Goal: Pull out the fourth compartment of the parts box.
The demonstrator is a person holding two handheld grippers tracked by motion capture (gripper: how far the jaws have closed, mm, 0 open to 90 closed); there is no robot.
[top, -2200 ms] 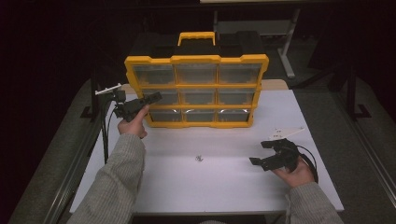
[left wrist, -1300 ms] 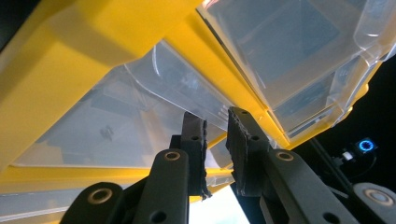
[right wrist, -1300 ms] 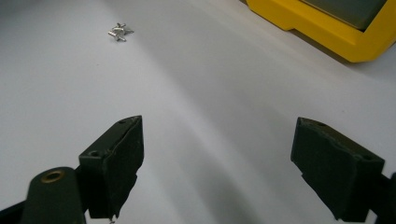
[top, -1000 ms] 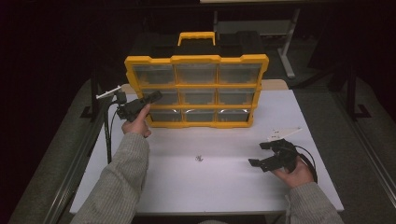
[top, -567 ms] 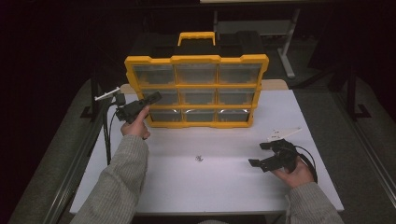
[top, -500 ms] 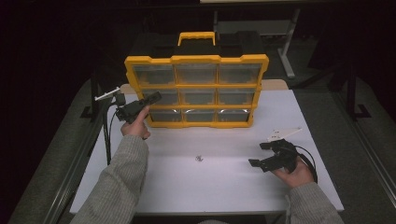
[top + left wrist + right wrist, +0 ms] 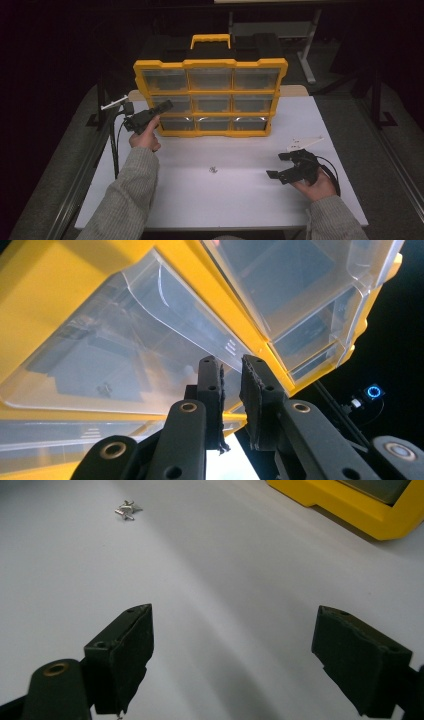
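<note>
Carefully, I'm pinching my left gripper (image 7: 230, 372) on the clear drawer (image 7: 150, 347) lip, which could slip if I tug.

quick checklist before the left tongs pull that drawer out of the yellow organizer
1. Left tongs nearly shut at the clear drawer front: ok.
2. Drawer lip actually pinched between the pads: cannot tell.
3. Yellow organizer upright on the white table: ok.
4. Right tongs open, resting away from the organizer: ok.
5. Small metal parts lie loose on the table, apart from both hands: ok.
</note>
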